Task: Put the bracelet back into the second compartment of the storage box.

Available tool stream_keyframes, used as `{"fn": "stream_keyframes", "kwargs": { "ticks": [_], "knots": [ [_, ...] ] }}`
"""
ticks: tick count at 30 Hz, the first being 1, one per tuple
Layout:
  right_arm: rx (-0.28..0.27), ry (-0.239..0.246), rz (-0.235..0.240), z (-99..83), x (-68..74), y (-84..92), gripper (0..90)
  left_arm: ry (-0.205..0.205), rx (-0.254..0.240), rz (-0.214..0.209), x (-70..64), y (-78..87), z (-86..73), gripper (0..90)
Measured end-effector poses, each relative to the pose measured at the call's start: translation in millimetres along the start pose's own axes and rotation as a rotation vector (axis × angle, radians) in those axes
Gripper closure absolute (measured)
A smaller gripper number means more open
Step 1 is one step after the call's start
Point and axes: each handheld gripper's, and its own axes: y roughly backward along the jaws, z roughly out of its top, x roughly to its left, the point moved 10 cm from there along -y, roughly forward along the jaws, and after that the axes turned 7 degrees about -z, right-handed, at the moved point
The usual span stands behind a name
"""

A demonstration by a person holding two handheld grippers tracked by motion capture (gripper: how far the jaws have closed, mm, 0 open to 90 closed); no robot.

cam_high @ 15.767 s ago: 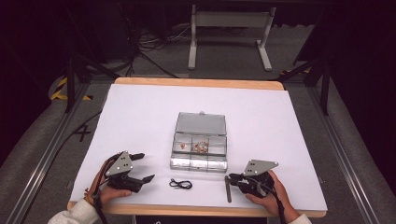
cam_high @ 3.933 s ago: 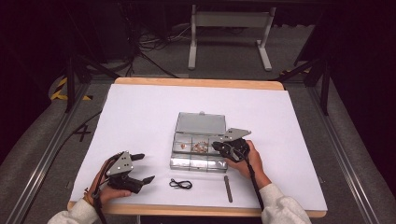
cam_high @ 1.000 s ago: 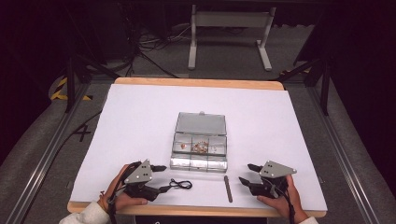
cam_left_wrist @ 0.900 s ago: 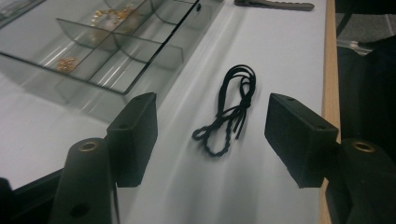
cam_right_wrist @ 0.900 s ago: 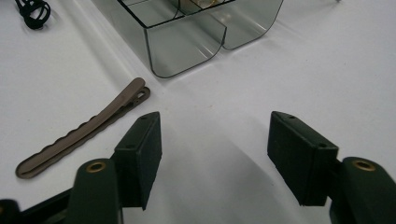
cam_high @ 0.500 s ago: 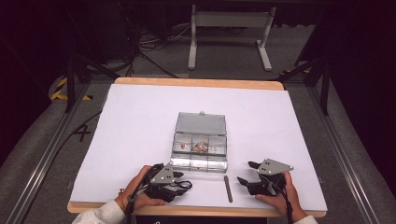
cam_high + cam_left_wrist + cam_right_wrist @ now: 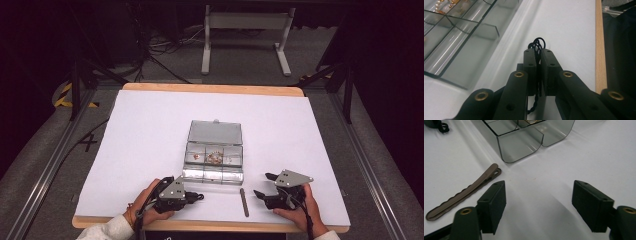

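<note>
Left gripper (image 7: 199,196) low at the near edge of the table (image 7: 150,130), left of centre, just in front of the clear compartment box (image 7: 214,159); its jaws have just been closing and now pinch a black hair tie (image 7: 537,45); in the left gripper view the pads meet on the thin twisted cord, small loops poking out past the tips, another strand trailing back between the jaws; from above the tie is hard to make out against the black jaw tips.

Right gripper (image 7: 263,186) at the near right of the table, held in the person's right hand (image 7: 295,212); jaws spread wide, nothing between them; in the right gripper view bare white tabletop shows in the gap.

Brown hair clip (image 7: 244,202) flat on the table between the two grippers, long axis running near to far; it lies just left of the right gripper's jaws, apart from them; closer to the box's near right corner than to the table edge.

Box lid open, tilted back on the far side; gold-coloured jewellery (image 7: 214,157) in the middle row of compartments; near row looks bare, walls glinting.
</note>
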Motion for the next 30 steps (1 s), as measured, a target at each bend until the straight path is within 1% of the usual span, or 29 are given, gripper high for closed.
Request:
{"fn": "stream_keyframes", "kwargs": {
  "ticks": [1, 2, 4, 5, 8, 11, 13, 15, 19, 20, 21, 22, 24, 25, 26, 27, 28, 29, 30],
  "knots": [
    [0.000, 0.002, 0.000, 0.0, 0.1, 0.1, 29.9, -0.003, -0.020, 0.006, 0.0, 4.0, 1.8, 83.5],
    [0.000, 0.002, 0.000, 0.0, 0.1, 0.1, 29.9, -0.003, -0.020, 0.006, 0.0, 4.0, 1.8, 83.6],
    [-0.001, 0.005, 0.001, 0.0, 0.6, 0.1, 29.4, -0.006, -0.045, 0.023, 1.4, 11.4, 4.5, 83.6],
    [0.000, 0.005, 0.000, 0.0, 0.7, 0.1, 29.0, -0.002, -0.057, 0.025, 1.4, 13.8, 5.6, 83.6],
    [-0.001, 0.000, -0.001, 0.1, 0.0, 0.0, 27.4, 0.007, -0.101, 0.052, 5.8, 23.8, 10.7, 83.6],
    [-0.007, -0.002, 0.005, 0.6, 0.3, 0.4, 26.0, 0.021, -0.138, 0.073, 10.9, 29.3, 15.4, 83.5],
    [-0.013, -0.004, 0.015, 1.1, 0.9, 1.0, 25.5, 0.016, -0.152, 0.091, 14.9, 32.9, 18.7, 83.6],
    [-0.022, -0.004, 0.022, 1.8, 0.8, 1.4, 25.3, 0.025, -0.170, 0.103, 18.3, 35.5, 21.5, 83.6],
    [-0.026, -0.004, 0.022, 2.2, 0.8, 1.4, 23.6, 0.036, -0.189, 0.126, 27.5, 40.3, 24.2, 83.5],
    [-0.026, -0.004, 0.022, 2.2, 0.8, 1.4, 23.6, 0.036, -0.189, 0.126, 27.5, 40.3, 24.2, 83.5],
    [-0.028, -0.004, 0.024, 2.4, 0.9, 1.4, 23.3, 0.046, -0.199, 0.132, 30.3, 41.2, 24.9, 83.5],
    [-0.027, -0.005, 0.016, 2.4, 0.0, 1.0, 22.9, 0.050, -0.204, 0.141, 33.5, 42.2, 25.4, 83.5],
    [-0.023, -0.005, 0.016, 2.2, 0.2, 0.7, 22.7, 0.055, -0.216, 0.153, 38.4, 42.9, 26.2, 83.5],
    [-0.023, -0.005, 0.016, 2.2, 0.2, 0.7, 22.7, 0.055, -0.216, 0.153, 38.4, 42.9, 26.2, 83.5],
    [-0.020, -0.003, 0.010, 2.1, -0.2, 0.6, 22.2, 0.065, -0.219, 0.155, 43.6, 43.1, 26.4, 83.5],
    [-0.020, -0.004, 0.010, 2.1, -0.2, 0.5, 22.2, 0.077, -0.229, 0.155, 45.6, 42.6, 27.0, 83.5],
    [-0.020, -0.004, 0.010, 2.1, -0.2, 0.5, 22.2, 0.077, -0.229, 0.155, 45.6, 42.6, 27.0, 83.5],
    [-0.019, -0.004, 0.006, 2.1, -0.5, 0.4, 21.7, 0.084, -0.233, 0.155, 49.9, 40.7, 28.4, 83.5],
    [-0.019, -0.005, 0.005, 2.0, -0.6, 0.4, 21.5, 0.087, -0.235, 0.154, 51.0, 40.0, 29.2, 83.5]
  ]
}}
